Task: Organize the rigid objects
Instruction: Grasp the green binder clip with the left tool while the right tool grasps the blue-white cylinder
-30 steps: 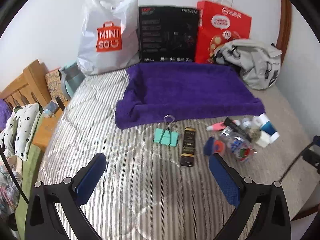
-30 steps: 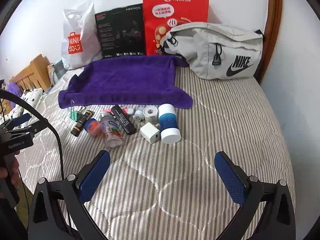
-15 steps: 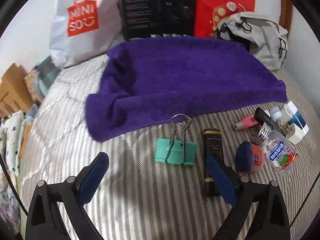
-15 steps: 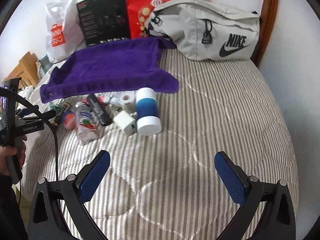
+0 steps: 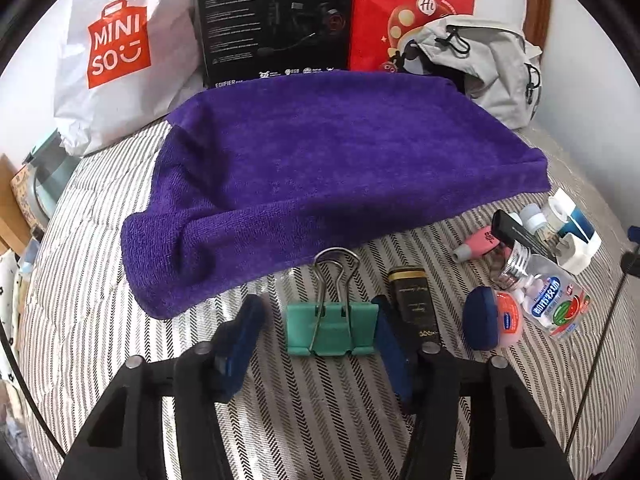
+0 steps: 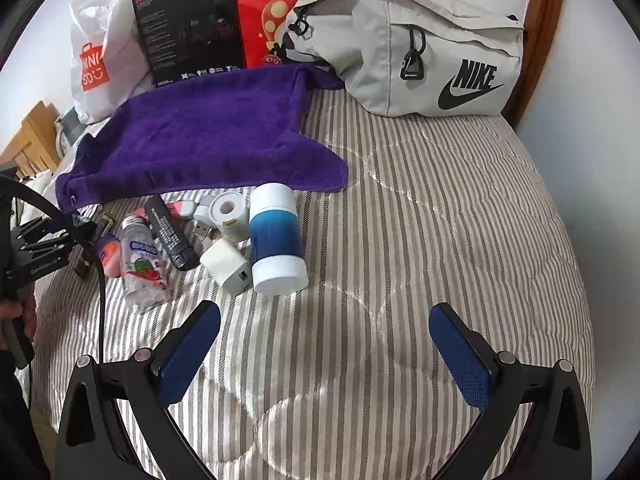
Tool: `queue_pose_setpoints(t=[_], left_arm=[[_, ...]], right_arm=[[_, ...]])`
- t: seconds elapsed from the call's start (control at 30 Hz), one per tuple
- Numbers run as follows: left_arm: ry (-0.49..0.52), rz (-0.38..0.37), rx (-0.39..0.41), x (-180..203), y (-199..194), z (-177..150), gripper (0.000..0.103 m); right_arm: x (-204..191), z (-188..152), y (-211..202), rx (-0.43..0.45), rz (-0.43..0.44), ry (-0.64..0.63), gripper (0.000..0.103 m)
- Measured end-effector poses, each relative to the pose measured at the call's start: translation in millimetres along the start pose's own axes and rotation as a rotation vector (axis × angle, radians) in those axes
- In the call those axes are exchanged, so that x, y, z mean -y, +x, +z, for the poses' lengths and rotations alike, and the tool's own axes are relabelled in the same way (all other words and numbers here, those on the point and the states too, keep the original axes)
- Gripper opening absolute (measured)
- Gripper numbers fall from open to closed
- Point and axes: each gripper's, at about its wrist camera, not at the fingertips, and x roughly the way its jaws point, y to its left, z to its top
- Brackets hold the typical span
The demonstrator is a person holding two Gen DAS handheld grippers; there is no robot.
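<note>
Now the left gripper (image 5: 316, 332) is straddling the green binder clip (image 5: 331, 330), unclenched, apparently needing to close, while the right gripper (image 6: 324, 344) is hovering released.

Black box (image 5: 276, 20) top cut off; left hand-held gripper (image 5: 318, 332) fingers motion-blurred.

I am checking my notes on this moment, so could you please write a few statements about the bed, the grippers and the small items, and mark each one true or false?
1. The left gripper has its fingers either side of the green binder clip. True.
2. The right gripper holds the blue and white bottle. False: it is open, with only the striped bedcover between its fingers.
3. The purple towel has nothing lying on it. True.
4. The grey bag lies on the purple towel. False: it sits on the bedcover beside the towel, against the wall.
5. The binder clip stands upright. False: it lies flat.
</note>
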Motion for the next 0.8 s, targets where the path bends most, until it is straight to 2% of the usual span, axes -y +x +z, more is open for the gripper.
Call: queue_pose_setpoints(t=[0.07,0.33,0.43,0.5,0.6,0.73,0.8], left_arm=[[0.003,-0.006,-0.001,2.9,-2.1,0.4,0.039],[-0.011,0.006,-0.015,5.1,-2.0,1.3,0.039],[-0.014,0.004,-0.024,4.4,-1.5,2.5,0.039],[-0.016,0.005,-0.024,4.9,-1.3,2.3,0.039],[-0.017,0.007,-0.03,4.9,-0.8,2.8,0.039],[-0.021,0.01,-0.032,5.5,0.1,2.9,0.039],[-0.02,0.014,-0.032,6.4,0.4,2.7,0.039]], right_arm=[[0.3,3.1,3.5,0.002,0.005,0.009,0.103],[-1.9,35.3,25.1,0.043,0.054,0.009,0.101],[-3.5,43.0,43.8,0.008,0.041,-0.034,0.087],[-3.6,44.8,55.1,-0.028,0.068,-0.046,0.08],[-8.1,45.2,67.9,-0.065,0.076,-0.088,0.076],[-10.4,47.6,79.4,-0.063,0.081,-0.099,0.072],[-13.4,47.3,79.0,-0.035,0.075,-0.136,0.07]])
